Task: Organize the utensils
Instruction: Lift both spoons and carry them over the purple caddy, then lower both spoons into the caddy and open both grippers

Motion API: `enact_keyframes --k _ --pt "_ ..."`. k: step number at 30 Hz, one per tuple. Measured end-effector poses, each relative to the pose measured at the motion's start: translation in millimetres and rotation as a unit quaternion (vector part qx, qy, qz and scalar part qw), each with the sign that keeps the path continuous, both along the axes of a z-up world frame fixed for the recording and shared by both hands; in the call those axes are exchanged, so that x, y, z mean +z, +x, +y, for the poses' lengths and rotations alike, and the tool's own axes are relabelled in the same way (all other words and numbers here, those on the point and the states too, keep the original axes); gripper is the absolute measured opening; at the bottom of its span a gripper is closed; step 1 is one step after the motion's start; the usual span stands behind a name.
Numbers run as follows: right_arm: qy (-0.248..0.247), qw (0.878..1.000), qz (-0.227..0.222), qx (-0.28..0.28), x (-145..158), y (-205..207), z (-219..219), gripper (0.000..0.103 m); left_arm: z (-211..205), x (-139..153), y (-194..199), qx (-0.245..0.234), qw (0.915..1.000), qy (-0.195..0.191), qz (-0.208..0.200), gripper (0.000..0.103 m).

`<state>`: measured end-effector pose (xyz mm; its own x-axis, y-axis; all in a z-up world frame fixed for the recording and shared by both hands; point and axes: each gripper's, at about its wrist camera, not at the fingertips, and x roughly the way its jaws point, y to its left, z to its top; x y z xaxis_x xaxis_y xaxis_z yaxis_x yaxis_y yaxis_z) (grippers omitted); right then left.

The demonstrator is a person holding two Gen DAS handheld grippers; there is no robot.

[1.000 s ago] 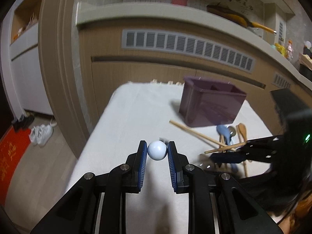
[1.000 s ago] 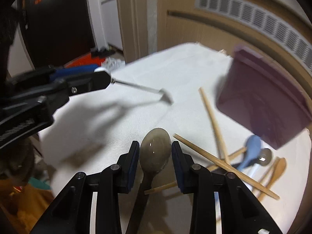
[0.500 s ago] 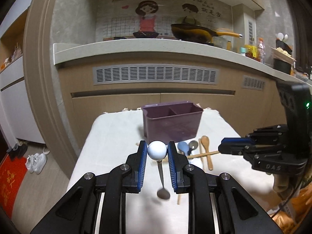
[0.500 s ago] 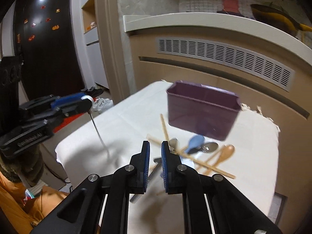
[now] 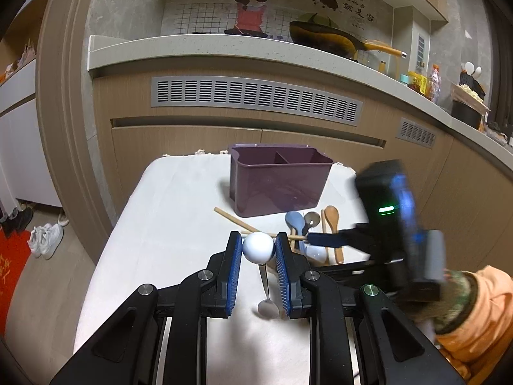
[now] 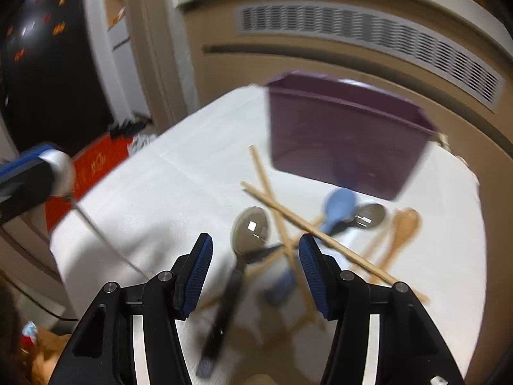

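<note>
Right gripper [image 6: 255,268] spread open over the spoon pile, nothing gripped; left gripper [image 5: 259,250] clamped on a small spoon's white ball end [image 5: 258,247].

The right jaws, shut half a second ago, have just been opened around the big metal spoon [image 6: 250,227], so a pick-up seems prepared. The purple bin [image 5: 279,179] is seen behind on the cloth [image 5: 173,218]. Motion blur hides the chopsticks [image 6: 288,221] and handles; contact cannot be judged.

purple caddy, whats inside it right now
In the left wrist view the purple caddy shows a divider splitting it into two compartments. No utensil sticks up above the rim. The front wall hides the lower inside, so the bottom cannot be checked.
</note>
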<state>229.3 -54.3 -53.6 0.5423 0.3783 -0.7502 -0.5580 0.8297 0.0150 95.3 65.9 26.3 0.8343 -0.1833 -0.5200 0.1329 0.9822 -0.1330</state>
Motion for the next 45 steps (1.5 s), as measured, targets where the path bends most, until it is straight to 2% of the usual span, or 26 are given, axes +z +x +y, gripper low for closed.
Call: enact_keyframes --k 2,7,8,9,12,15,21,24,27,29,32,34,36,39,41,45 --pt "-0.012 1.0 0.012 0.0 -11 10 15 0.048 5 -3 -3 0.004 1.0 0.001 0.0 0.022" --pt "-0.038 0.998 0.039 -0.019 -33 27 26 0.048 13 -9 -2 0.008 0.9999 -0.006 0.008 0.022" --pt "-0.04 0.998 0.046 -0.019 -36 28 25 0.041 14 -10 -1 0.007 0.9999 -0.007 0.01 0.022" --pt "-0.042 0.998 0.043 -0.021 -36 28 23 0.032 14 -11 -1 0.007 0.9999 -0.009 0.011 0.022" --pt "-0.022 0.998 0.055 -0.019 -25 20 8 0.031 11 -10 -1 0.003 0.9999 -0.007 0.013 0.022" --pt "0.0 0.999 0.036 -0.011 -3 1 -9 0.031 2 -8 -4 -0.007 0.9999 -0.003 0.012 0.022" --pt "0.044 0.998 -0.024 -0.03 53 -47 -71 0.031 -22 6 -8 -0.031 0.9995 0.009 0.0 0.022" --pt "0.069 0.994 -0.07 -0.049 96 -58 -102 0.031 -29 28 1 -0.041 0.9991 0.002 -0.013 0.022" --pt "0.083 0.984 -0.145 -0.067 153 -57 -119 0.031 -34 74 22 -0.048 0.9973 0.008 -0.056 0.022" --pt "0.081 0.971 -0.208 -0.083 195 -47 -124 0.031 -38 110 42 -0.044 0.994 0.022 -0.098 0.022" --pt "0.086 0.957 -0.258 -0.105 237 -23 -126 0.031 -40 149 75 -0.034 0.989 0.031 -0.141 0.022" --pt "0.085 0.948 -0.284 -0.116 251 -6 -126 0.031 -43 162 94 -0.029 0.9861 0.038 -0.159 0.022" --pt "0.084 0.944 -0.294 -0.125 254 13 -126 0.031 -45 167 118 -0.024 0.9834 0.045 -0.174 0.022" --pt "0.076 0.946 -0.287 -0.129 242 54 -115 0.031 -44 159 153 -0.023 0.9838 0.046 -0.172 0.022" --pt "0.066 0.951 -0.274 -0.126 228 79 -109 0.031 -42 146 179 -0.024 0.9871 0.041 -0.153 0.022" --pt "0.035 0.966 -0.228 -0.117 176 116 -91 0.031 -38 106 217 -0.024 0.9947 0.024 -0.097 0.023"
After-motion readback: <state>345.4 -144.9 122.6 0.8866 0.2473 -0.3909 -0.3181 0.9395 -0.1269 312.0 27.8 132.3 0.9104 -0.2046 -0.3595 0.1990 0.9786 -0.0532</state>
